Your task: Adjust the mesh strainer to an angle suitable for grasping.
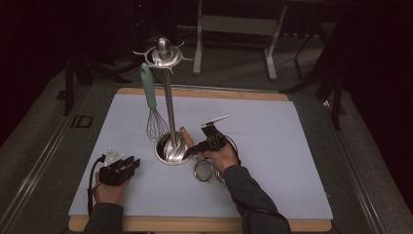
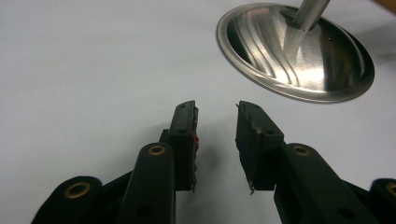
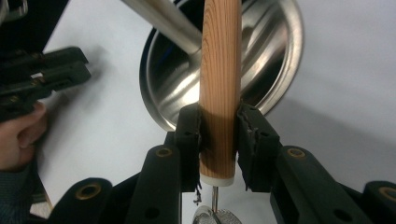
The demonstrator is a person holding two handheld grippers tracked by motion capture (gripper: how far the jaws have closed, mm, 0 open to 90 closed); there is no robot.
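**Colours on the table**

A pale lavender-white mat [image 1: 272,161] is edged by light wood. The stand [image 1: 171,146] is polished silver steel. The whisk's handle [image 1: 148,87] is mint green. A wood-grained tan handle [image 3: 219,79] is flanked by 2 black jaws.

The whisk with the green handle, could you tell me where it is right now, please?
In the high view the whisk hangs from the steel utensil stand, on the stand's left, above the left gripper.

The wooden handle [image 3: 220,88] runs off the right gripper view's top edge.
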